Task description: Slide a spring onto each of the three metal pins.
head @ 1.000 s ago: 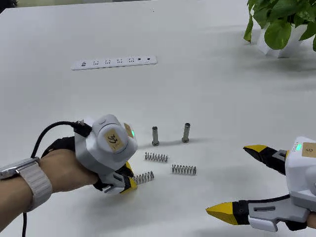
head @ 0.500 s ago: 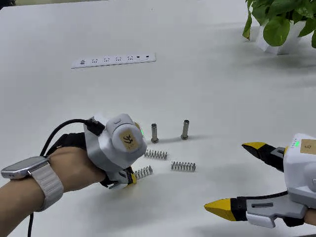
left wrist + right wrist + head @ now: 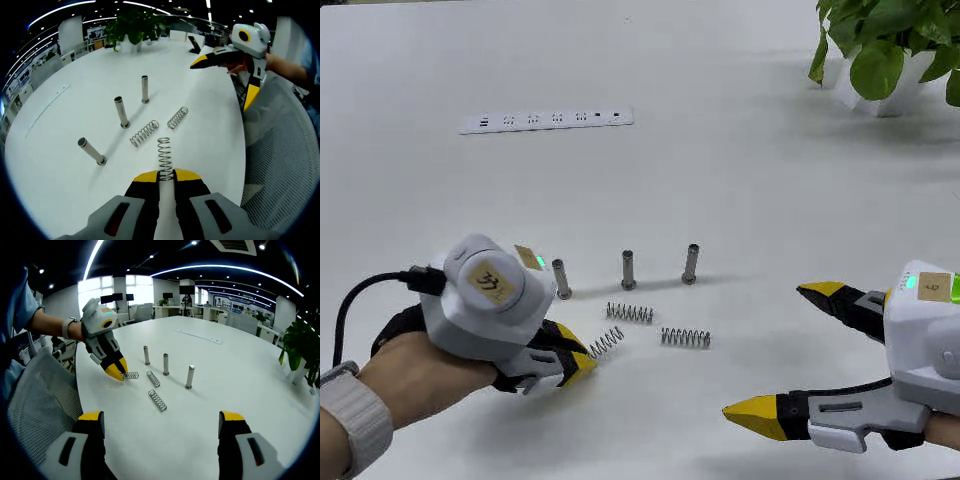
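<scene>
While the left gripper (image 3: 165,175) pinches a spring (image 3: 163,152), the right gripper (image 3: 160,416) gapes wide.

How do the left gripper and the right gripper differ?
The left gripper is shut on the end of a spring; the right gripper is wide open and empty. The left gripper is close to the three pins; the right gripper is farther off. Both are yellow-tipped.

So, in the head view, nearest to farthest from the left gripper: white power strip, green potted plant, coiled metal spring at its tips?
1. Coiled metal spring, at the left gripper tips.
2. White power strip, farther back, slightly left.
3. Green potted plant, far right corner.
</scene>
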`<state>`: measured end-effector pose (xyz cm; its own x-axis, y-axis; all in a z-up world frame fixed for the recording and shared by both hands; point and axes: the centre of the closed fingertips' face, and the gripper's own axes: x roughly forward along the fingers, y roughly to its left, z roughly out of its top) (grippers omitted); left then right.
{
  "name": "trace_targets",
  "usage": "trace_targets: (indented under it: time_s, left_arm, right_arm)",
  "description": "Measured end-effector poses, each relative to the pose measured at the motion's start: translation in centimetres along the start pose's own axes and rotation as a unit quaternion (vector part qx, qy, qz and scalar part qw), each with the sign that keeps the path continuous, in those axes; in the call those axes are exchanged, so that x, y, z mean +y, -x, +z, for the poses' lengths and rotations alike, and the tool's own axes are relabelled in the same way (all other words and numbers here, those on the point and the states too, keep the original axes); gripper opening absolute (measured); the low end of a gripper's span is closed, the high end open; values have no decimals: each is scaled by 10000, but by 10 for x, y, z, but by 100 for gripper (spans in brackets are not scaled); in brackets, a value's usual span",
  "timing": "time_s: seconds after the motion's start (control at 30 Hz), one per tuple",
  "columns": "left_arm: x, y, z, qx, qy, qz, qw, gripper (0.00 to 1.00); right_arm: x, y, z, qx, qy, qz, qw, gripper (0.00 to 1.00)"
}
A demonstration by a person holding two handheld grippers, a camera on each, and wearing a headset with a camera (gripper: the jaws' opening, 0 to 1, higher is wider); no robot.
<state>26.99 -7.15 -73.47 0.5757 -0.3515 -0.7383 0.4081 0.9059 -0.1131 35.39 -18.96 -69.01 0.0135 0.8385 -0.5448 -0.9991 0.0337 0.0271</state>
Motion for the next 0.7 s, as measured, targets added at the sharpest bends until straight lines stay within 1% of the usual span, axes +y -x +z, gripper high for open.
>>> trace_targets:
  time_s: [0.07,0.1,0.2,0.23,0.27,0.33,0.4,0.43,0.53,0.6,0.7]
  left_arm:
    - [-5,2,6,-247,29,-154,9996,10]
    - [-9,4,10,-386,10,-184,9991,10]
    - [-17,9,15,-573,-156,-257,9979,10]
    - [-19,10,17,-650,-232,-289,9972,10]
    - [-21,11,17,-704,-225,-352,9966,10]
    - [-26,13,20,-825,-327,-436,9951,10]
    - [-31,14,23,-841,-425,-467,9945,10]
    - [-31,14,23,-874,-503,-508,9936,10]
    - [-33,16,24,-910,-587,-592,9924,10]
    - [-34,16,26,-928,-655,-622,9916,10]
    - [-34,17,26,-949,-745,-655,9905,10]
  right_arm:
    - [1,-1,4,-52,-31,42,10000,95]
    - [3,-2,7,-81,-48,78,9999,95]
    - [7,-5,13,-140,-69,202,9997,94]
    - [8,-5,16,-166,-86,267,9995,93]
    - [10,-6,20,-214,-123,326,9992,92]
    - [14,-8,26,-278,-173,476,9983,90]
    - [18,-10,30,-328,-209,609,9974,87]
    - [21,-11,33,-348,-255,727,9964,85]
    - [31,-14,41,-384,-221,986,9941,79]
    - [37,-16,44,-336,-144,1146,9927,76]
    - [44,-20,46,-259,-20,1333,9907,70]
